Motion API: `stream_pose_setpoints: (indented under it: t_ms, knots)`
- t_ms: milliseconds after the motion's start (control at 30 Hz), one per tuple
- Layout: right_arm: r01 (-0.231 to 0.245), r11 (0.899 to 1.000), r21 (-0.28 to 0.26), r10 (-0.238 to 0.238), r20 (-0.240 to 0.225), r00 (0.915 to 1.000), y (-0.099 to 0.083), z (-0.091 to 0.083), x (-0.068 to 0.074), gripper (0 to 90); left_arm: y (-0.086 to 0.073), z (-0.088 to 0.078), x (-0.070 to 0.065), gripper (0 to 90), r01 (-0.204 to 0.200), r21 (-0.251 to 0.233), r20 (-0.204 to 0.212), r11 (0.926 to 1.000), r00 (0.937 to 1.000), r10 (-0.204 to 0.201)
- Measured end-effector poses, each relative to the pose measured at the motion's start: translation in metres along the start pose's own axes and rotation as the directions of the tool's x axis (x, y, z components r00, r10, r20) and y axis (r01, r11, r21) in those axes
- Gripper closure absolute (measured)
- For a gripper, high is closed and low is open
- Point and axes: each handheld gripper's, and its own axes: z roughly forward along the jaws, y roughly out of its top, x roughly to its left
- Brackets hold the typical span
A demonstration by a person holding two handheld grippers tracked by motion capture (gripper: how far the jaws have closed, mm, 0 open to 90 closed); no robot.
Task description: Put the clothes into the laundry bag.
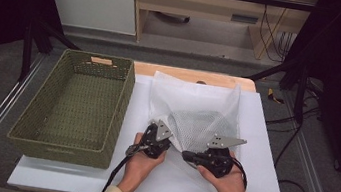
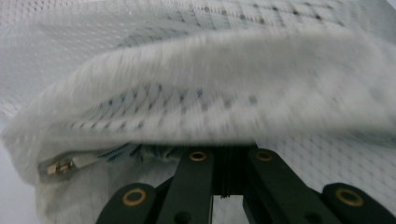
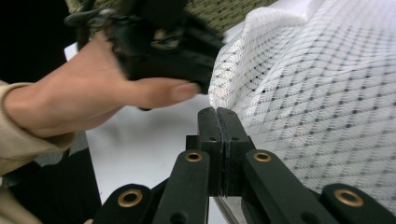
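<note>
Recording lab | black frame posts (image 1: 29, 41) flank a white tabletop (image 1: 261, 154) | loose cables (image 1: 291, 189) on grey floor at right | plain wooden cabinet (image 1: 196, 4) at top

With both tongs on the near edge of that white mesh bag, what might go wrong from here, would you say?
1. The left tongs and right tongs are shut on thin folds of the mesh bag; the loose net could slip out or snag.
2. The zipper pull lies close to the left tongs and may catch.
3. The woven basket stands right beside the bag; a limp bag could drape over its rim.
</note>
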Motion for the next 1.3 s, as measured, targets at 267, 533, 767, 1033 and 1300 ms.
stream_pose_setpoints:
  t_ms: [267, 533, 767, 1033, 1300]
  knots:
    - [-0.020, 0.999, -0.039, 0.021, 0.019, 0.9996, 0.004, -0.003, -0.003, 89.9, -0.009, -0.031, 0.003, 90.0, 0.016, 0.021, -0.012, 0.9997, 0.9998, -0.015]
    - [-0.030, 0.998, -0.056, 0.031, 0.015, 0.9994, 0.010, -0.001, 0.000, 89.8, -0.026, -0.038, 0.011, 90.0, 0.070, 0.060, -0.070, 0.9957, 0.9954, -0.066]
    - [-0.035, 0.996, -0.081, 0.035, -0.001, 0.9994, 0.015, -0.004, 0.001, 89.8, -0.019, -0.031, 0.020, 90.0, 0.093, 0.056, -0.110, 0.9941, 0.9902, -0.086]
    - [-0.038, 0.995, -0.087, 0.037, -0.003, 0.9993, 0.015, -0.009, 0.000, 89.8, -0.012, -0.012, 0.029, 90.0, 0.114, 0.087, -0.160, 0.9897, 0.9822, -0.099]
    - [-0.035, 0.996, -0.083, 0.035, -0.004, 0.9994, 0.013, -0.009, -0.001, 89.8, -0.011, -0.007, 0.034, 90.0, 0.129, 0.088, -0.177, 0.9878, 0.9778, -0.112]
